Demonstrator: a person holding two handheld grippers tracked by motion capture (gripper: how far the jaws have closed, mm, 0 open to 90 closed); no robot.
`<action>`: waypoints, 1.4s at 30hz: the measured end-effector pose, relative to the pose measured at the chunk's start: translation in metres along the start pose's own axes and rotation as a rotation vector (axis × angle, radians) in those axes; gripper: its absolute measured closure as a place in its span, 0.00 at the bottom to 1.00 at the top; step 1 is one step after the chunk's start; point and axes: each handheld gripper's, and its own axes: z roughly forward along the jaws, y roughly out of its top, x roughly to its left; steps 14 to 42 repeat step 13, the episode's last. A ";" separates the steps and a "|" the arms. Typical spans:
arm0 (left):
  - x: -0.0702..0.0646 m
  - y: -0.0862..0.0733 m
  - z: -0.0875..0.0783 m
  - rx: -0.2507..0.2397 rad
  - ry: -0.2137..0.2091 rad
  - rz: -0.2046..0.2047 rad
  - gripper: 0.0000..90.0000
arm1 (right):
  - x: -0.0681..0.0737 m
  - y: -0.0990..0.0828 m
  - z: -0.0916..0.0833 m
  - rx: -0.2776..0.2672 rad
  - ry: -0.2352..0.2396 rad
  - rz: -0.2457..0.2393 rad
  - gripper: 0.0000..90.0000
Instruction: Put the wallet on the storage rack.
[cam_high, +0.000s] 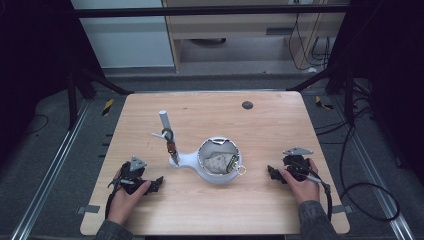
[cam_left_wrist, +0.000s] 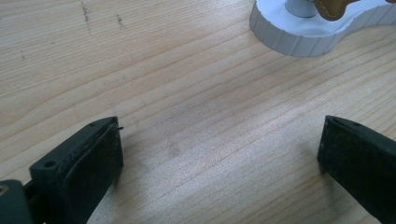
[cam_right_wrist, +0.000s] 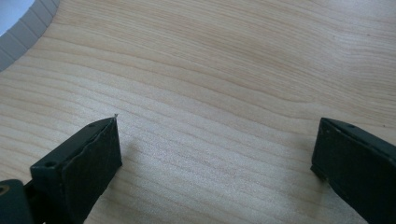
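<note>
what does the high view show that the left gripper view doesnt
The high view takes in the whole white stand: its bowl with a crumpled cloth inside, the upright post and the strap hanging by it, plus both hands, the left tool and the right tool. The left gripper view gives a close look along its own two black jaws, wide apart with bare wood between them. Both share the wooden table and the stand's ribbed white base.

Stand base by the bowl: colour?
White, with a ribbed edge. The stand base shows best in the left gripper view.
</note>
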 end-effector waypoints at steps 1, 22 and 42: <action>0.000 0.000 0.000 0.000 -0.001 0.000 0.00 | 0.000 -0.001 0.001 -0.009 -0.004 -0.003 0.01; 0.000 0.001 0.001 0.000 -0.003 0.002 0.00 | 0.005 -0.006 -0.005 -0.008 -0.025 0.018 0.01; 0.000 0.001 0.001 0.000 -0.003 0.002 0.00 | 0.005 -0.006 -0.005 -0.008 -0.025 0.018 0.01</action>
